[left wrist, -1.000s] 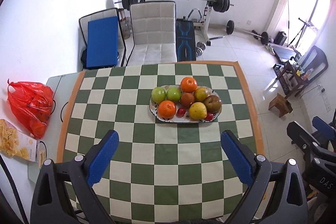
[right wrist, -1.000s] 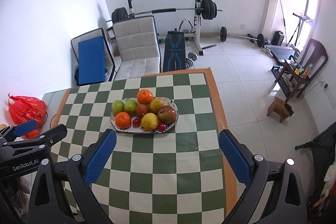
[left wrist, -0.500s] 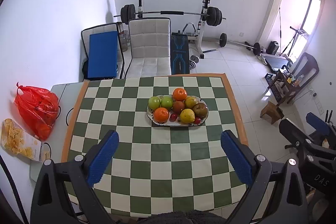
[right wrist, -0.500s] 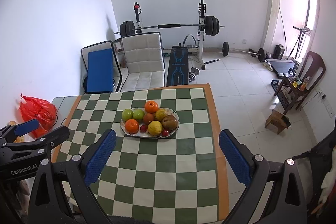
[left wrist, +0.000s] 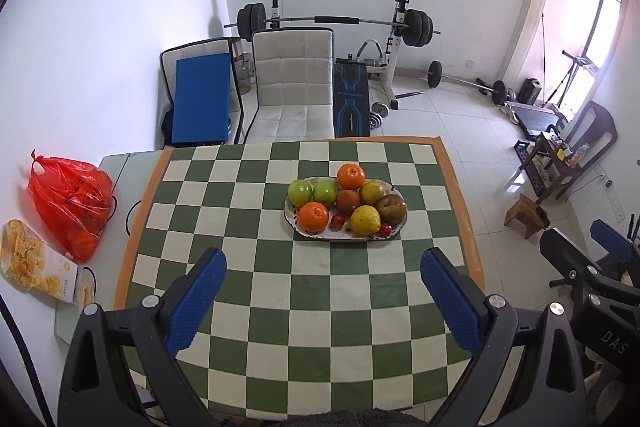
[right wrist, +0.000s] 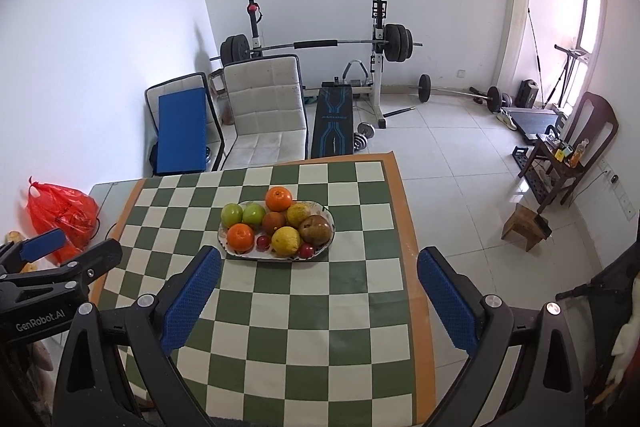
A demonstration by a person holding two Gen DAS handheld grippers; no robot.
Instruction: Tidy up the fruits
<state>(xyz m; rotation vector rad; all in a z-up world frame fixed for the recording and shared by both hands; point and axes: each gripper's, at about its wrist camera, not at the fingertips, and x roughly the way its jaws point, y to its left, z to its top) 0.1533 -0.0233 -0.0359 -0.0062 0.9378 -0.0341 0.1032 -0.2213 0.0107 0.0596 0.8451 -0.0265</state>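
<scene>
A white oval plate [left wrist: 316,233] [right wrist: 248,254] piled with fruit rests on the green-and-white checkered table [left wrist: 312,307] [right wrist: 312,307]. On it lie two green apples [left wrist: 300,192], two oranges [left wrist: 313,216], a lemon [left wrist: 365,219], a brown pear [left wrist: 391,207] and small red fruits. My left gripper [left wrist: 322,281] hovers open above the table's near half, well short of the plate, nothing between its blue pads. My right gripper [right wrist: 318,277] is open too, held back from the plate, its right finger over the table's right edge.
A red plastic bag [left wrist: 70,199] and a yellow snack box [left wrist: 36,263] lie on the grey surface left of the table. Behind the table stand a white chair [left wrist: 292,87], a blue-padded chair [left wrist: 202,99] and a barbell rack [left wrist: 336,23]. A wooden stool [left wrist: 526,217] stands at the right.
Both grippers pulled up and back from the table, then the left eased closer again, so the plate looks a little larger than half a second ago. Both stayed open.
</scene>
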